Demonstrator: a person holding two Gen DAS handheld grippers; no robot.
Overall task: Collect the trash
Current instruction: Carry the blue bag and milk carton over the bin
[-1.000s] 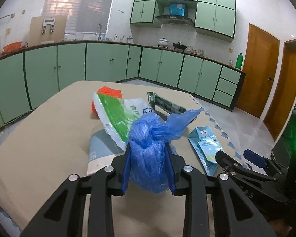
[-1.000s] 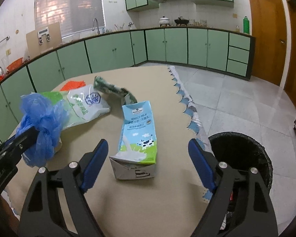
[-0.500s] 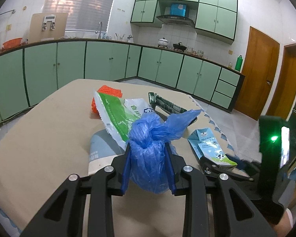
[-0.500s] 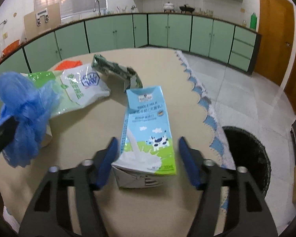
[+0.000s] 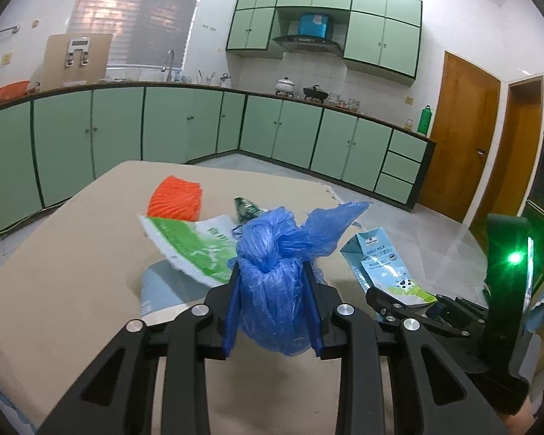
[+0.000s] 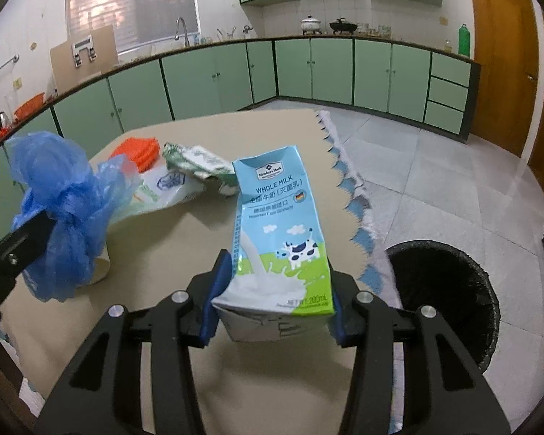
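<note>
My left gripper (image 5: 272,304) is shut on a knotted blue plastic bag (image 5: 272,246) and holds it above the tan table (image 5: 72,253). The same bag (image 6: 65,210) shows at the left of the right wrist view. My right gripper (image 6: 277,301) has its jaws closing on a blue and green whole milk carton (image 6: 275,217). The blue pads press on both sides of the carton's base, and its top tilts away from me. In the left wrist view the carton (image 5: 384,268) sits at the right, in the right gripper's jaws.
A black-lined waste bin (image 6: 446,290) stands on the floor just past the table's scalloped right edge. On the table lie a green and white bag (image 5: 192,246), an orange ribbed piece (image 5: 176,195), a crumpled green wrapper (image 6: 196,161) and a grey-blue pouch (image 5: 163,286).
The right gripper's wide-open jaws came in on the milk carton and now clamp it, and its far end has tipped up. The left gripper still holds the blue bag.
</note>
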